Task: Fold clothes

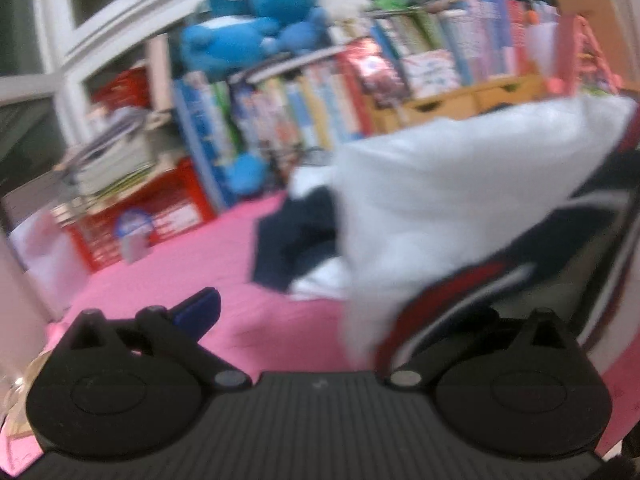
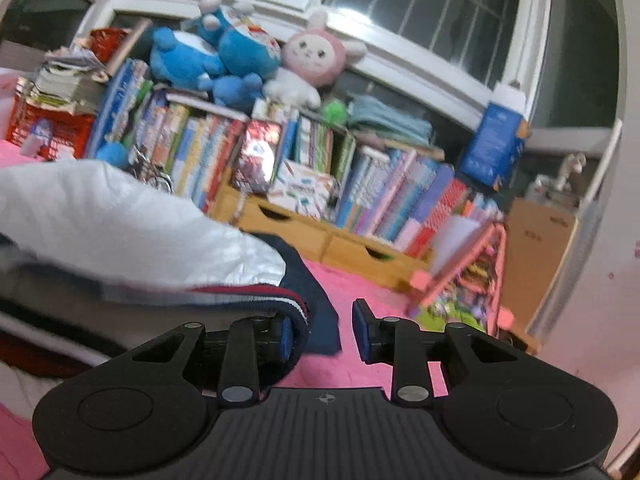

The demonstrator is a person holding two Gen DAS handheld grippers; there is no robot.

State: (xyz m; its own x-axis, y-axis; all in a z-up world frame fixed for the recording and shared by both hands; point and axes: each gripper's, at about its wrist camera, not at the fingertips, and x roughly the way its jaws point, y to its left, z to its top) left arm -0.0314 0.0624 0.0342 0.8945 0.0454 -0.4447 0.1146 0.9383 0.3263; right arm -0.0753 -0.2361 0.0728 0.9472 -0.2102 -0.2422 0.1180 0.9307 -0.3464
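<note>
A white garment (image 1: 440, 200) with navy parts and a red-and-white striped hem hangs lifted over the pink bed cover (image 1: 180, 272). It is blurred. My left gripper (image 1: 320, 308) stands open: its blue left pad (image 1: 200, 312) is far out to the left, and the cloth drapes over the hidden right finger. In the right wrist view the same garment (image 2: 120, 216) fills the left side. Its striped hem (image 2: 296, 312) rests against the left pad of my right gripper (image 2: 323, 332). That gripper is open, the right pad (image 2: 360, 328) bare, with navy cloth and pink cover showing in the gap.
A row of books (image 2: 280, 152) with blue and pink plush toys (image 2: 224, 56) on top backs the bed. A red crate (image 1: 140, 220) stands at the left, wooden drawers (image 2: 328, 236) in the middle, a pink rack (image 2: 472, 272) and a cardboard box (image 2: 536, 248) at the right.
</note>
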